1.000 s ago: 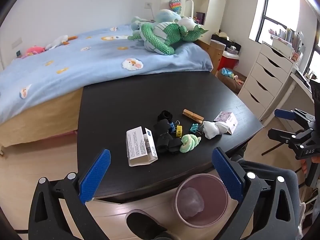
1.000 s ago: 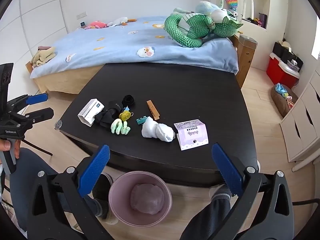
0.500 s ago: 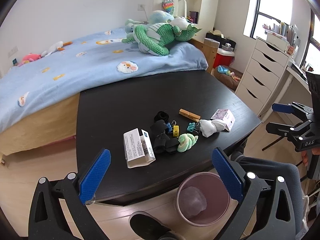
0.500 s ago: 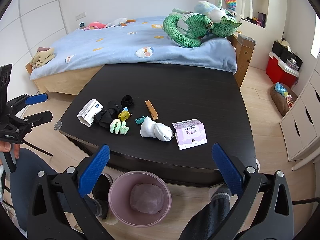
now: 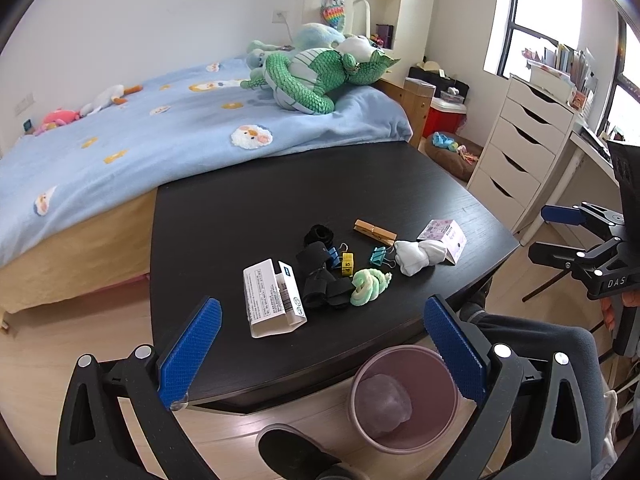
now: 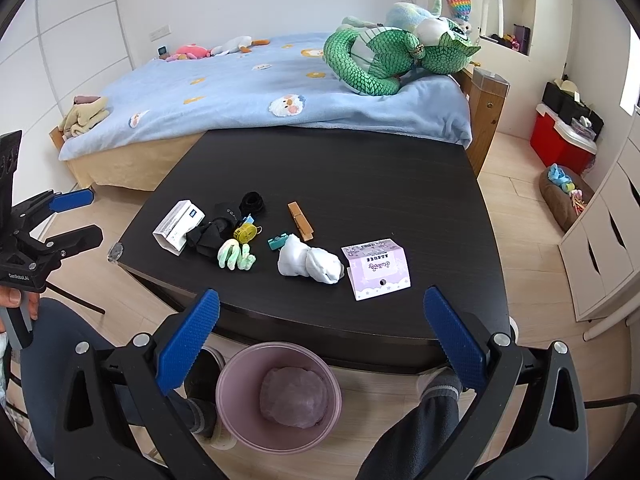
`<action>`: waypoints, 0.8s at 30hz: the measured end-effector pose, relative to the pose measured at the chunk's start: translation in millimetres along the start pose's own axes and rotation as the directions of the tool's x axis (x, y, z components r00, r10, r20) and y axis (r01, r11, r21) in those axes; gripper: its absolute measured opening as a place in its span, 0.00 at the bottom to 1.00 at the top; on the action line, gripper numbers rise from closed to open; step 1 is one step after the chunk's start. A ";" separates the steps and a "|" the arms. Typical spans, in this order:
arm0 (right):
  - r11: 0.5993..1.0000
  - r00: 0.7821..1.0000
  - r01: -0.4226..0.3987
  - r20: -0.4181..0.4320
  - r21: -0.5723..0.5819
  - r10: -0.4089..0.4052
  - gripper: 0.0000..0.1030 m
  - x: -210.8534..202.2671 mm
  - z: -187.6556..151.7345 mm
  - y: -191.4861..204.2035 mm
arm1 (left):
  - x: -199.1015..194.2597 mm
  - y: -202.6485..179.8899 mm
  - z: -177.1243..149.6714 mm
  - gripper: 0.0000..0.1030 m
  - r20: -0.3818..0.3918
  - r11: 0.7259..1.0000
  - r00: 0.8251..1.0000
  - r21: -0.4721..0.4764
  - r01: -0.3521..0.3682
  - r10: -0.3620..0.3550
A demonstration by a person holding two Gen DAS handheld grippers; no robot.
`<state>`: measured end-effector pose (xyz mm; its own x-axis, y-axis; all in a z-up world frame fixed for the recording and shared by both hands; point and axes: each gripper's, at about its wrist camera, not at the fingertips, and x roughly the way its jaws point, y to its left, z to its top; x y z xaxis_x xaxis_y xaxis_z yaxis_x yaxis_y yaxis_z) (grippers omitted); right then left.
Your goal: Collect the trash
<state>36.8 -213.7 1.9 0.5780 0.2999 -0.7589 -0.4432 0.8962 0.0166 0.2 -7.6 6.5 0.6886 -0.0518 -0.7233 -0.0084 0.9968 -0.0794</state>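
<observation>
Left gripper drifted slightly; both wide, empty, right gripper over round pink plastic bin at 6 o'clock; we ready drop.

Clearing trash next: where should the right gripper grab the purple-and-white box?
Take the purple-and-white box across its short sides, coming down from above with the right gripper. It lies flat at the table's near edge, its left side close to the white sock.
</observation>
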 end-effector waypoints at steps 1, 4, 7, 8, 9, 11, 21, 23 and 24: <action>1.000 1.000 -0.001 0.000 0.000 0.001 0.97 0.2 0.1 0.0 | -0.1 -0.6 0.1 0.94 0.001 1.000 1.000 0.001 0.000 0.000; 1.000 1.000 0.000 -0.001 -0.001 0.000 0.97 0.2 0.1 0.0 | -0.7 -0.8 0.1 0.94 0.001 1.000 1.000 0.001 0.000 0.000; 1.000 1.000 0.001 -0.001 -0.001 -0.001 0.97 0.3 -0.4 0.4 | -0.8 -1.0 0.7 0.94 0.002 1.000 1.000 0.002 0.001 -0.001; 1.000 1.000 0.001 -0.001 0.000 -0.001 0.97 0.3 -0.4 0.2 | -0.8 -1.0 0.2 0.94 0.002 1.000 1.000 0.002 0.000 0.000; 1.000 1.000 0.000 -0.001 0.001 0.000 0.97 0.2 -0.3 0.7 | -0.8 -1.2 0.4 0.94 0.002 1.000 1.000 0.002 0.000 0.000; 1.000 1.000 0.001 -0.002 0.001 -0.001 0.97 0.2 -0.3 0.4 | -0.8 -1.2 0.3 0.94 0.001 1.000 1.000 0.001 0.001 -0.001; 1.000 1.000 0.001 -0.005 0.007 -0.001 0.97 -0.9 -2.5 -3.1 | -0.5 -1.6 -0.2 0.94 0.001 1.000 1.000 0.003 0.002 -0.002; 1.000 1.000 0.002 -0.006 0.008 -0.002 0.97 -0.4 -3.7 -4.1 | -0.5 -1.4 -0.8 0.94 0.002 1.000 1.000 0.003 0.002 -0.002; 1.000 1.000 0.002 -0.006 0.008 -0.002 0.97 -0.3 -3.9 -4.5 | -0.4 -1.3 -0.9 0.94 0.002 1.000 1.000 0.001 0.002 -0.002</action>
<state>35.9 -219.1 -0.5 0.5744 0.2964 -0.7630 -0.4367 0.8994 0.0207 -0.7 -8.9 6.3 0.6898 -0.0540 -0.7220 -0.0058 0.9968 -0.0801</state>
